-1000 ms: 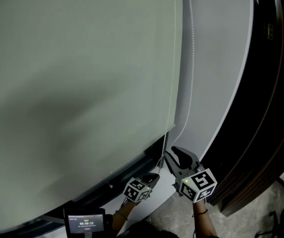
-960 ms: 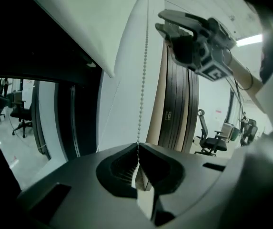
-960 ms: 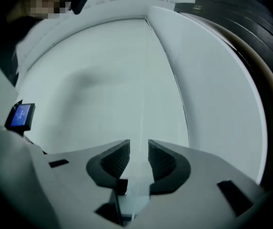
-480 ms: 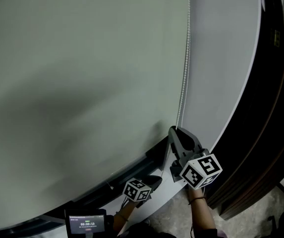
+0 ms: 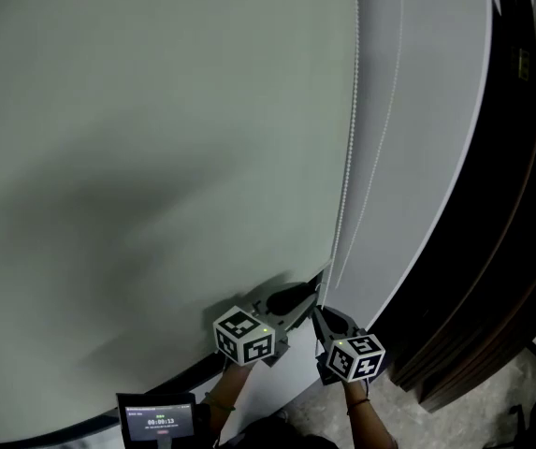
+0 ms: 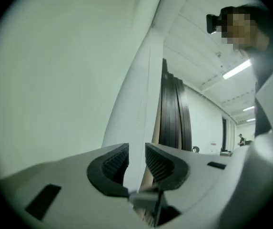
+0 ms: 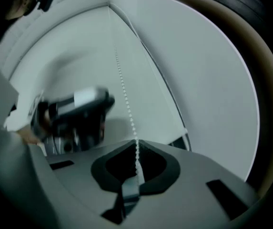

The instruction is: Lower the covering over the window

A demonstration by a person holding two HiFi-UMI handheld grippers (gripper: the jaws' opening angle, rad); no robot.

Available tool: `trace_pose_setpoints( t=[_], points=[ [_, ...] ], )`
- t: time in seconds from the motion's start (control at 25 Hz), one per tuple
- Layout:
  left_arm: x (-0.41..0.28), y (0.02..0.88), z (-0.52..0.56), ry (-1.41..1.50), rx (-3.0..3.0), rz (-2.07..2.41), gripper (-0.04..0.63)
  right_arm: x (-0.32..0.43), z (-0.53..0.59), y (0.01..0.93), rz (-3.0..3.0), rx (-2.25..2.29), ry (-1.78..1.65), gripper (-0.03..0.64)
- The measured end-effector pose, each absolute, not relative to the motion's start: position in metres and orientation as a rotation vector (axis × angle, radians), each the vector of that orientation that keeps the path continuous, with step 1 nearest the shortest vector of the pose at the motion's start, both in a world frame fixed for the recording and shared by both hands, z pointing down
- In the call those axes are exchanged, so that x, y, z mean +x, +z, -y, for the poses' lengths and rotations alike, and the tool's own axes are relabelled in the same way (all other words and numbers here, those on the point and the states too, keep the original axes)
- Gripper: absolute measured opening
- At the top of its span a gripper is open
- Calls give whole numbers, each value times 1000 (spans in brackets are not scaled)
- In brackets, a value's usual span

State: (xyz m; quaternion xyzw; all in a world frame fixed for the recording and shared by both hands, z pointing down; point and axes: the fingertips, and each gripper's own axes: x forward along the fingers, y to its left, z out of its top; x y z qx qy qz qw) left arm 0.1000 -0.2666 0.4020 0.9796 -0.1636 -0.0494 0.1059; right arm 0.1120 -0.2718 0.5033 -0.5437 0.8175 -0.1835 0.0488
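Observation:
The pale green roller blind (image 5: 155, 157) covers nearly the whole window; its lower right corner sits just above the grippers. A white bead chain (image 5: 347, 166) hangs along the blind's right edge, with a second strand (image 5: 384, 148) over the white wall. My right gripper (image 5: 317, 312) is shut on the bead chain (image 7: 126, 104), which runs straight up from between its black pads (image 7: 150, 168). My left gripper (image 5: 307, 294) is just left of it, jaws opening. In the left gripper view its ribbed pads (image 6: 116, 162) stand apart with nothing pressed between them.
A white wall strip (image 5: 427, 157) borders the blind on the right, then dark curved panels (image 5: 520, 213). A small screen with a timer (image 5: 160, 423) sits at the bottom edge. Grey floor (image 5: 492, 419) shows at the lower right. A thin dark band of window (image 5: 80, 410) shows under the blind.
My right gripper rose to the chain, shut on it and came back down. The blind's lower edge now sits lower. My left gripper moved up beside the right one and opened.

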Motion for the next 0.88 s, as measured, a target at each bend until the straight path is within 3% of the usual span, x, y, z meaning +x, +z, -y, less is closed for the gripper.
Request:
trace_pose_setpoints(
  t=[0.36, 0.4, 0.44, 0.76, 0.8, 0.88],
  points=[
    [129, 265, 250, -415, 3095, 224, 107, 73, 212, 663, -2609, -1715, -1033, 21],
    [132, 261, 248, -397, 3119, 217, 81, 73, 207, 669, -2596, -1712, -1062, 21],
    [134, 261, 246, -378, 3140, 221, 9, 73, 204, 671, -2585, -1709, -1079, 21],
    [123, 259, 248, -518, 3096, 317, 3, 85, 193, 647, -2667, -1730, -919, 21],
    [122, 270, 253, -439, 3109, 343, 3, 87, 193, 635, -2653, -1716, -887, 23],
    [128, 350, 262, 140, 3164, 370, 0, 98, 200, 602, -2621, -1712, -780, 23]
  ],
)
